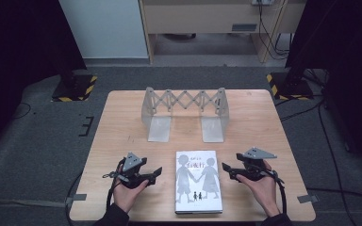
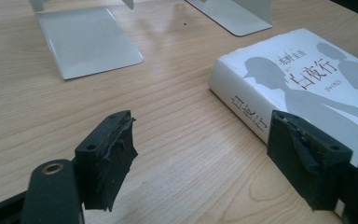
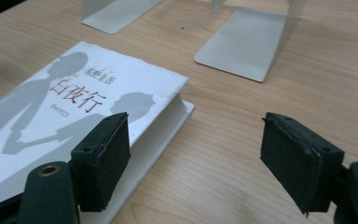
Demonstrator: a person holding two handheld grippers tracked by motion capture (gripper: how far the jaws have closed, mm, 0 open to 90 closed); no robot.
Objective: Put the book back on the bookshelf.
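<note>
White and grey, the book (image 1: pixel 198 181) lies flat and closed on the wooden worktop (image 1: pixel 259 127), cover up, at the near edge and directly between my two hands. Nothing has been told to me about the job, so I judge only from how things lie: behind the book, toward the far edge, stands the expanding metal book rack (image 1: pixel 185 112), its two flat base plates pointing at the book and both of its bays empty. My guess is that the book belongs upright in that rack, and if so nothing is done yet; the whole lift, turn and placing is left. My left claw (image 1: pixel 156 172) sits just to the left of the book, jaws spread wide with nothing between them; in the left gripper view the book's spine faces it, close to one jaw but apart from it. My right claw (image 1: pixel 226 168) sits just to the right of the book, jaws likewise wide apart and empty; in the right gripper view one jaw stands in front of the page edge, and I cannot tell whether it touches. Both claws point inward at the book, so I read this as the very start, a grasp from either side not yet made.
</note>
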